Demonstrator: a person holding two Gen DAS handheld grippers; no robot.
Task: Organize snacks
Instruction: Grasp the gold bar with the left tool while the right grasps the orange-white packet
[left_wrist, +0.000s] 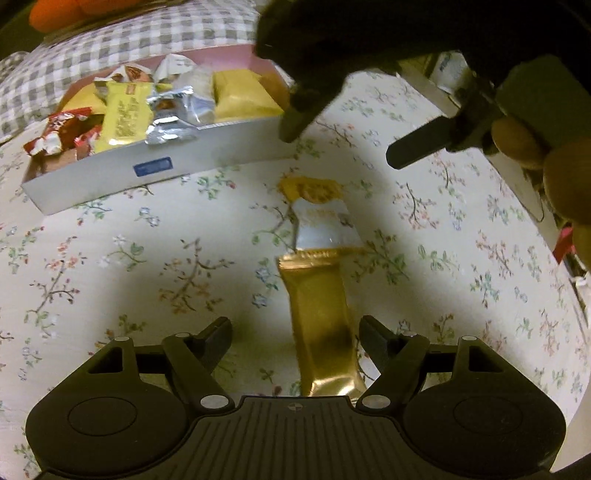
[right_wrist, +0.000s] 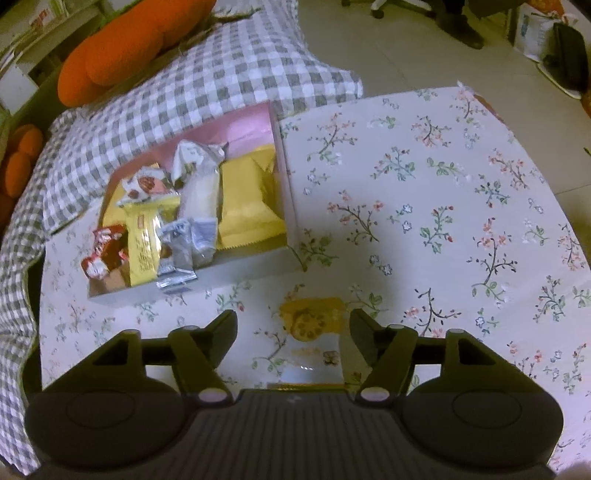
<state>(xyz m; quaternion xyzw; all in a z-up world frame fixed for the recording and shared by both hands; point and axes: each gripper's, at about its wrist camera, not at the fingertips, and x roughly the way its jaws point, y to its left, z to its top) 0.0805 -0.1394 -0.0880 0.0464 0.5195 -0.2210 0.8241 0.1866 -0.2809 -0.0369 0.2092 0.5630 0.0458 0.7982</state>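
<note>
Left wrist cam: sits behind its own jaws, pitched steeply down at the floral tabletop (left_wrist: 147, 277), close in. Gold snack bar (left_wrist: 317, 317) runs up the frame centre between the jaws; snack box (left_wrist: 122, 173) upper left. It also catches the right gripper (left_wrist: 340, 144) coming in from the top right.

Right wrist cam: same steep downward pitch, sits a bit higher and sees further, out to the checked cloth (right_wrist: 184, 85), orange cushion (right_wrist: 122, 51) and floor (right_wrist: 406, 55).

Overlap: both see the box (right_wrist: 251, 258), the floral cloth and the biscuit-print wrapper (right_wrist: 314, 325) on the tabletop. That wrapper (left_wrist: 317, 206) is mid-frame in left, just ahead of the jaws in right.
</note>
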